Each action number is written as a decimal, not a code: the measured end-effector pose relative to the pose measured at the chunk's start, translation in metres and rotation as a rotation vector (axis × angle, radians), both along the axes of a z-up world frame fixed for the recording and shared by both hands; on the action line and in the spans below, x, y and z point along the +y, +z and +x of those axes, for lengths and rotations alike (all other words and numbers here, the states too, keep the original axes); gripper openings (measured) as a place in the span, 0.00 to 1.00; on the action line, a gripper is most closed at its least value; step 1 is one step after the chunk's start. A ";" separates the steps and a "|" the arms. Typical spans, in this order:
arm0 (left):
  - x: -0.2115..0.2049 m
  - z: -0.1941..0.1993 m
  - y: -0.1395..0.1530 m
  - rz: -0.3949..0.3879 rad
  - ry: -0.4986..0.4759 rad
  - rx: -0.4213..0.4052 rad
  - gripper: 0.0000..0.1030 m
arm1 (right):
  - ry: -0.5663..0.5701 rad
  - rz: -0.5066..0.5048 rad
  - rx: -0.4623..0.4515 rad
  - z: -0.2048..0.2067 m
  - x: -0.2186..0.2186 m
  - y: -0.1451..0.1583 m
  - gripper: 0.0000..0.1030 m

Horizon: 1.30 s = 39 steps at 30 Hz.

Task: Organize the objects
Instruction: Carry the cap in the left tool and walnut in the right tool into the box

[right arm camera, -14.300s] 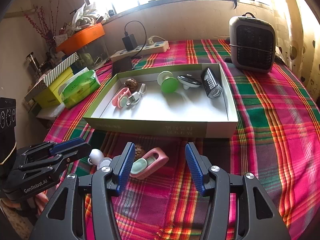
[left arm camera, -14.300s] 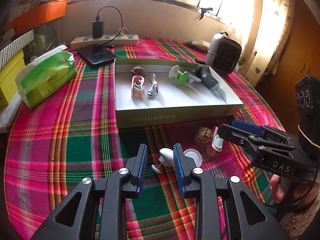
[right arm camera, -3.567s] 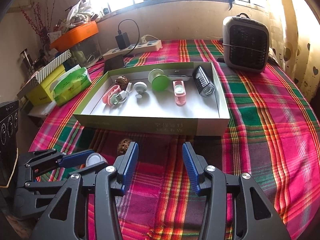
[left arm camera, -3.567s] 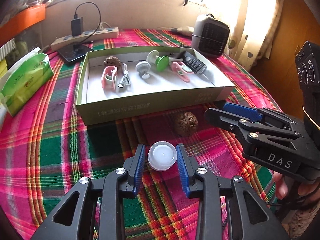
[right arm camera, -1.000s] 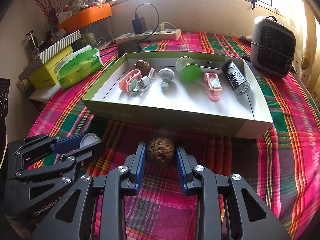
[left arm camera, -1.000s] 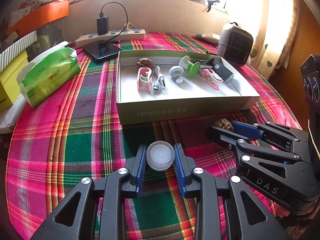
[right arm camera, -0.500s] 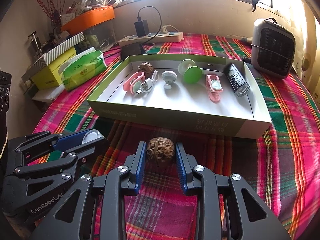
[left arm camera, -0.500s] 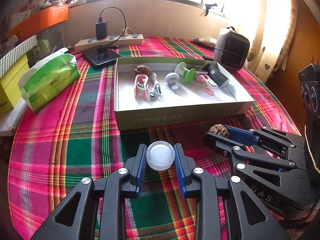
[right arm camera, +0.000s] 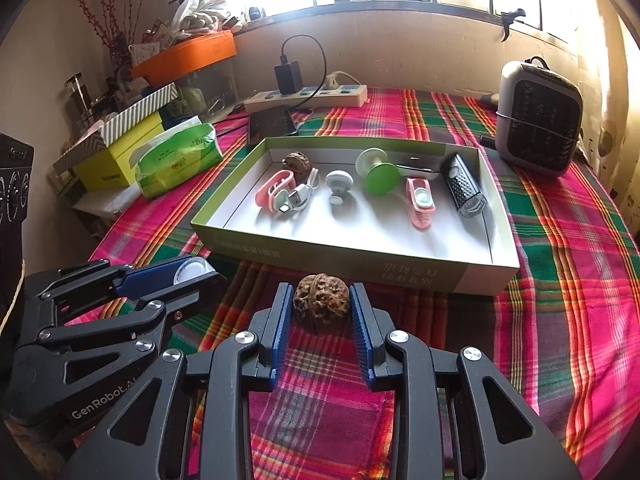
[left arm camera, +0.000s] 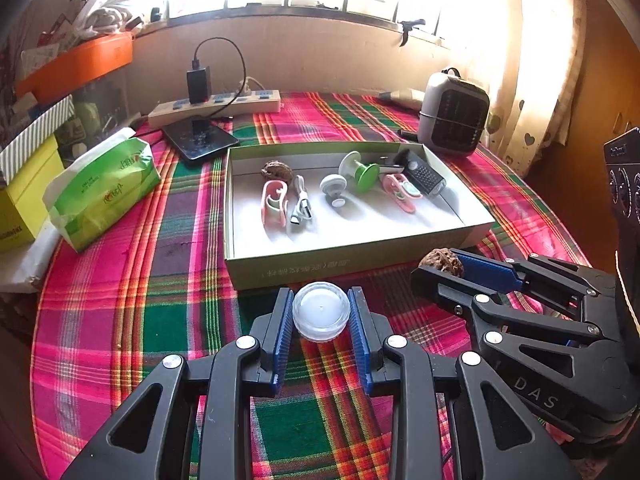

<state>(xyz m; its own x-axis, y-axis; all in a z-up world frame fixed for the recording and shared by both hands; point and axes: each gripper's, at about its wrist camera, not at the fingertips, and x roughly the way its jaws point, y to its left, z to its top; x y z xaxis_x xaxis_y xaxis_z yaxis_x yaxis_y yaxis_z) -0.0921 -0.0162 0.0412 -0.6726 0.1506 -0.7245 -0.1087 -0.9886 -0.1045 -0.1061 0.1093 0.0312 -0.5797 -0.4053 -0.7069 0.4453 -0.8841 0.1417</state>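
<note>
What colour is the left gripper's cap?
Translucent white cap, clearest in the left wrist view.

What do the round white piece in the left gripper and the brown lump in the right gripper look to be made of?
Round white piece: probably translucent plastic, smooth and slightly glossy, with a clear rim and a molded centre dot. Brown lump: looks like a walnut, a hard woody shell, matte and deeply wrinkled. A similar one lies in the box.

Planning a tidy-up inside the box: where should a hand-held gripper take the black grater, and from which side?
Grip the black grater across its long narrow sides, near mid-length, coming down from above. It lies flat, running from the far wall toward the near right. The box wall sits close on its right and the pink clip on its left, so a sideways approach looks cramped.
</note>
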 end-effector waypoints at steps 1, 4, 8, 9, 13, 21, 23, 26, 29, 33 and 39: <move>0.001 -0.001 0.001 0.000 0.000 0.002 0.25 | -0.001 -0.002 0.004 -0.001 0.001 0.002 0.29; 0.003 -0.005 0.005 0.003 -0.005 0.008 0.25 | -0.006 -0.006 0.011 -0.002 0.003 0.006 0.29; 0.004 -0.011 0.009 0.005 -0.009 0.017 0.25 | -0.015 -0.005 0.023 -0.007 0.007 0.010 0.29; 0.004 -0.013 0.010 0.005 -0.009 0.018 0.25 | -0.019 -0.005 0.025 -0.008 0.008 0.011 0.29; 0.005 -0.022 0.013 0.005 -0.011 0.022 0.25 | -0.028 -0.004 0.030 -0.015 0.011 0.014 0.29; 0.009 -0.044 0.012 0.018 -0.020 0.013 0.25 | -0.045 -0.004 0.017 -0.038 0.017 0.015 0.29; 0.011 -0.050 0.013 0.020 -0.025 0.019 0.25 | -0.048 -0.003 0.009 -0.045 0.019 0.013 0.29; 0.012 -0.060 0.010 0.019 -0.024 0.011 0.25 | -0.044 0.006 0.001 -0.055 0.017 0.011 0.29; 0.015 -0.067 0.008 0.010 -0.030 0.006 0.25 | -0.037 0.015 -0.014 -0.066 0.016 0.006 0.29; 0.015 -0.077 0.003 0.010 -0.028 -0.005 0.25 | -0.028 0.013 -0.034 -0.078 0.015 0.001 0.29; 0.015 -0.089 -0.006 0.012 -0.021 -0.032 0.25 | -0.001 0.033 -0.054 -0.091 0.011 -0.007 0.29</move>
